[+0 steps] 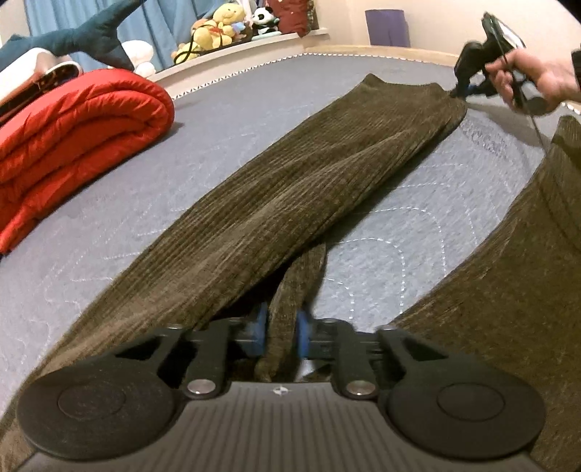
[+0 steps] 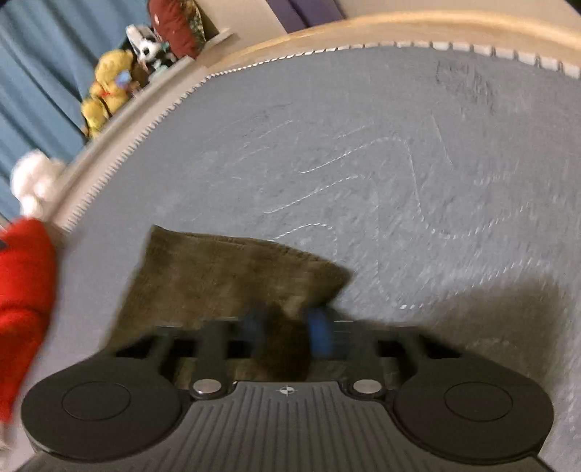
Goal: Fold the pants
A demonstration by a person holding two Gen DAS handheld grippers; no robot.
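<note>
Olive-brown corduroy pants (image 1: 290, 188) lie spread on a grey-blue quilted mattress (image 1: 225, 109). One leg runs diagonally to the far right; the other leg (image 1: 508, 283) lies at the right. My left gripper (image 1: 281, 332) is shut on a bunched fold of the pants near the crotch. My right gripper (image 1: 463, 89), held by a hand, pinches the far leg's hem corner. In the right wrist view the right gripper (image 2: 287, 326) is shut on the pants hem (image 2: 225, 268), blurred by motion.
A rolled red quilt (image 1: 76, 134) lies at the left on the mattress; it also shows in the right wrist view (image 2: 21, 290). Stuffed toys (image 1: 218, 29) sit on a ledge behind the bed. A wooden bed rim (image 2: 399, 25) borders the far edge.
</note>
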